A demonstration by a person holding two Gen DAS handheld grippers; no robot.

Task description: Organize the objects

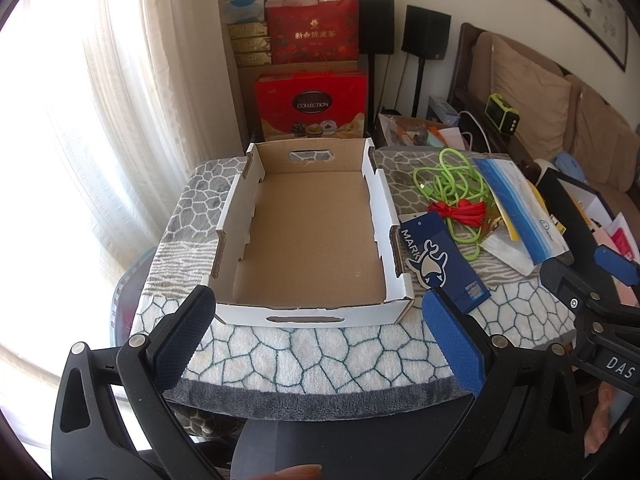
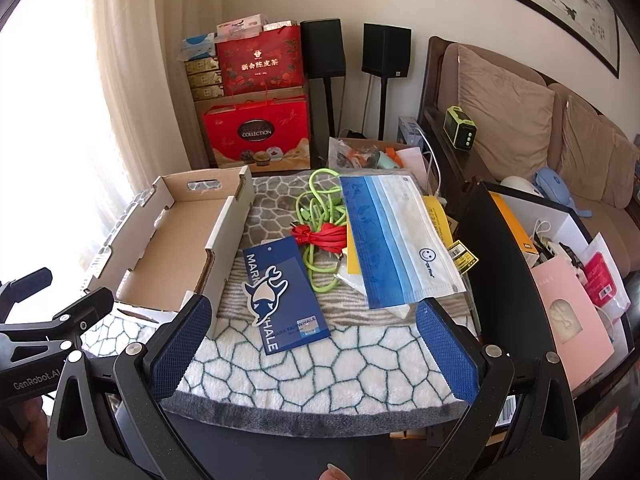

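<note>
While both claws hover with jaws spread wide and empty: left gripper (image 1: 316,328) at lower centre before cardboard tray (image 1: 394,204); right gripper (image 2: 312,332) low over blue whale tag (image 2: 280,292). Centre frame: green cable (image 2: 320,208), red cable (image 2: 320,236), face-mask pack (image 2: 396,240), touching in one heap on patterned towel (image 2: 320,364). Black bin (image 2: 508,256) crowding right edge.

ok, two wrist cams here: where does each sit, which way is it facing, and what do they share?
Left wrist: on the left gripper, tilted down at the empty cardboard box; its open fingers frame the box, the right gripper shows at right.
Right wrist: on the right gripper, tilted down at the blue whale tag, cables and mask pack; fingers open, the left gripper at left.
Shared: box, tag, green cable, patterned towel.
</note>
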